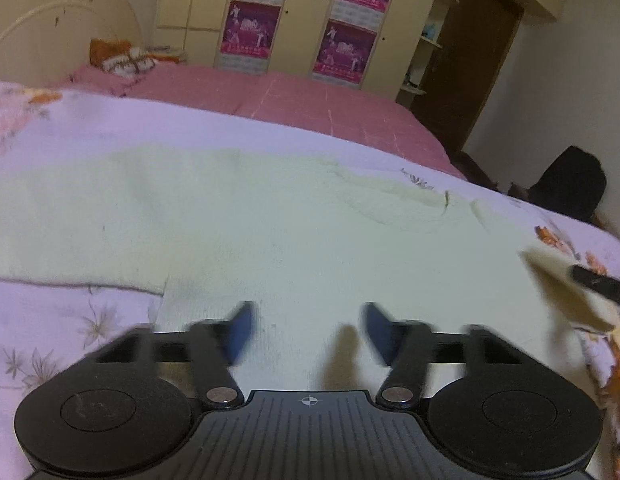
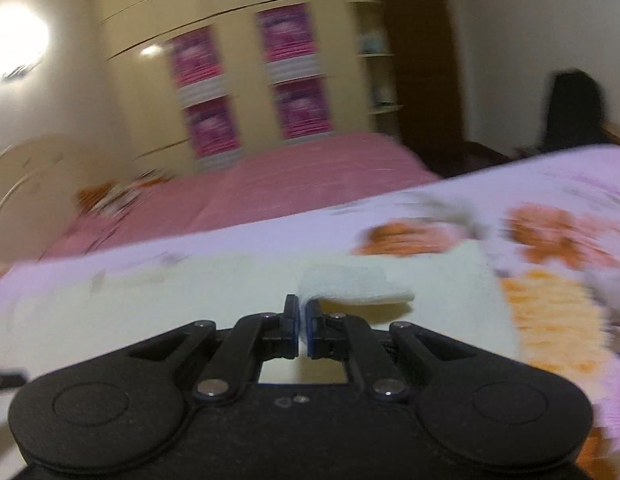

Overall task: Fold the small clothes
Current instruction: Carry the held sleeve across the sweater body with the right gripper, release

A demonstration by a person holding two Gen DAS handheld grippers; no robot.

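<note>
A pale cream knit garment (image 1: 269,220) lies spread flat on a lilac floral bedspread (image 1: 49,320). My left gripper (image 1: 310,320) hovers low over its near hem, open, with bare cloth showing in the gap between the blue pads. In the right wrist view my right gripper (image 2: 301,308) is shut on an edge of the same garment (image 2: 189,300), and a lifted flap of cloth (image 2: 354,288) curls rightwards from the pads. That flap (image 1: 562,292) and a black finger of the right gripper (image 1: 598,284) show blurred at the right edge of the left wrist view.
Beyond the floral bedspread lies a pink sheet (image 1: 310,100) with an orange-and-white bundle (image 1: 125,58) near the cream headboard (image 1: 49,28). A wardrobe with magenta posters (image 1: 249,28) stands behind. A dark chair (image 1: 570,184) sits past the bed's right side.
</note>
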